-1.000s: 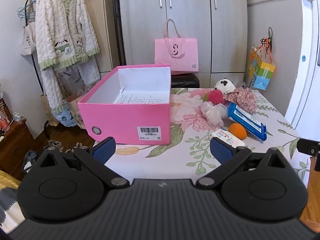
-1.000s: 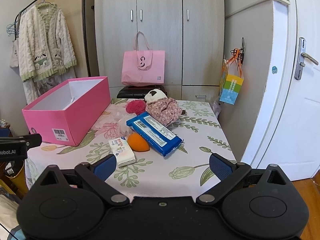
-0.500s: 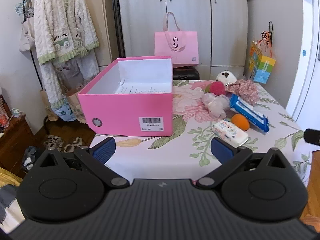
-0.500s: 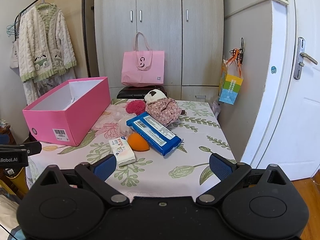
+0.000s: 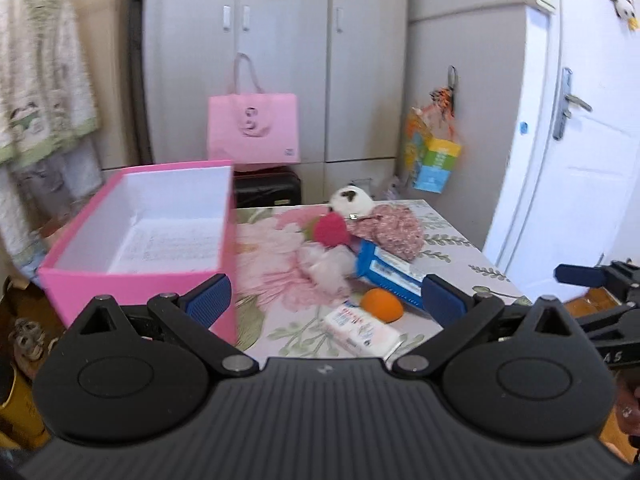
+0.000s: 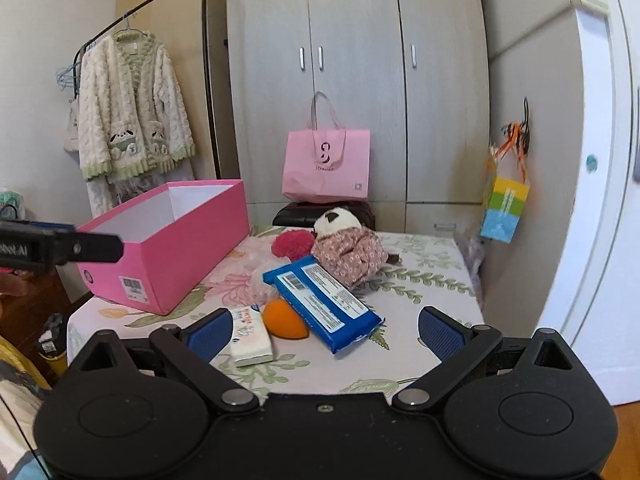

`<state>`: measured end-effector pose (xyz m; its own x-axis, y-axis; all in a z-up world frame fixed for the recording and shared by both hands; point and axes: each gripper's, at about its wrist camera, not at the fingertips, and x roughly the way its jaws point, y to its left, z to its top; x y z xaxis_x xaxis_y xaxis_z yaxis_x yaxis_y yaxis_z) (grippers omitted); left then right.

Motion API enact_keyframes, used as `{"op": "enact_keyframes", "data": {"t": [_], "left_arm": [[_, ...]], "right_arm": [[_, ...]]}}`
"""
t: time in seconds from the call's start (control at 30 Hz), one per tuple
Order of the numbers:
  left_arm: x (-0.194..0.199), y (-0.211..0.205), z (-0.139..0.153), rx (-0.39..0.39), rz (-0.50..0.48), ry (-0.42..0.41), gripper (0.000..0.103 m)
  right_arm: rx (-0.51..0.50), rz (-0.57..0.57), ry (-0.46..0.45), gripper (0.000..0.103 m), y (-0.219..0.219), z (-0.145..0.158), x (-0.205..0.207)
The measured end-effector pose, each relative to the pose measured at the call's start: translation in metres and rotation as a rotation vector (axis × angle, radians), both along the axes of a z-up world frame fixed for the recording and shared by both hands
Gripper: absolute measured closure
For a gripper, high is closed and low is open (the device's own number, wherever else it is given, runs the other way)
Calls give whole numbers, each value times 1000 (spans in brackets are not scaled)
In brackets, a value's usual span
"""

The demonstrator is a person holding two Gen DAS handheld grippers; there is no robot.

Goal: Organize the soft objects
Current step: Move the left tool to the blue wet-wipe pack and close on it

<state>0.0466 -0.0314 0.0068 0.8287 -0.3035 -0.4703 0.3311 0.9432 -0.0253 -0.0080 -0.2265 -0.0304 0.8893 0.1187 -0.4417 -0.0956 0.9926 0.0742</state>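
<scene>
An open pink box (image 5: 136, 240) (image 6: 180, 248) stands on the left of the floral table (image 6: 420, 280), empty but for a paper sheet. Right of it lie a panda plush in a floral dress (image 6: 348, 248) (image 5: 384, 224), a red pompom (image 6: 292, 242) (image 5: 330, 230), a pale pink frilly piece (image 5: 326, 268), a blue wipes pack (image 6: 324, 304) (image 5: 388, 272), an orange sponge (image 6: 284, 320) (image 5: 382, 306) and a white tissue pack (image 6: 250, 336) (image 5: 360, 330). My left gripper (image 5: 326, 300) and right gripper (image 6: 324, 330) are open and empty, near the table's front edge.
A pink tote bag (image 6: 326, 168) sits on a black case behind the table, before grey wardrobes. A coat rack with a fluffy cardigan (image 6: 132, 108) stands left. A colourful bag (image 6: 506, 208) hangs right, next to a white door (image 5: 580, 160).
My left gripper has swung right and moved closer to the table, so the soft pile now lies ahead of it. My right gripper has moved forward toward the objects. Both stay open.
</scene>
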Motion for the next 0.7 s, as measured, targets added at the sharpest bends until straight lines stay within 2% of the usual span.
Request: {"op": "enact_keyframes", "data": {"t": [0.1,0.23,0.37,0.47,0.63,0.7], "left_arm": [[23,-15,-10,33,-23,7,4],[56,-21,-28,-10,-74,116,7],[82,-34,-42,22,-96,94,7],[103,-42,-51,-5,-145,111,7],[141,-60,-66,10,-172,146,28],[154,-65,-71,3,-197,173,34]], "right_arm": [[24,9,22,2,-7,-15,16],[84,12,72,3,-14,-38,43],[96,8,114,5,-16,-57,69],[119,7,140,11,-19,-71,86],[159,12,173,24,-23,-87,104],[160,14,157,25,-23,-89,108]]}}
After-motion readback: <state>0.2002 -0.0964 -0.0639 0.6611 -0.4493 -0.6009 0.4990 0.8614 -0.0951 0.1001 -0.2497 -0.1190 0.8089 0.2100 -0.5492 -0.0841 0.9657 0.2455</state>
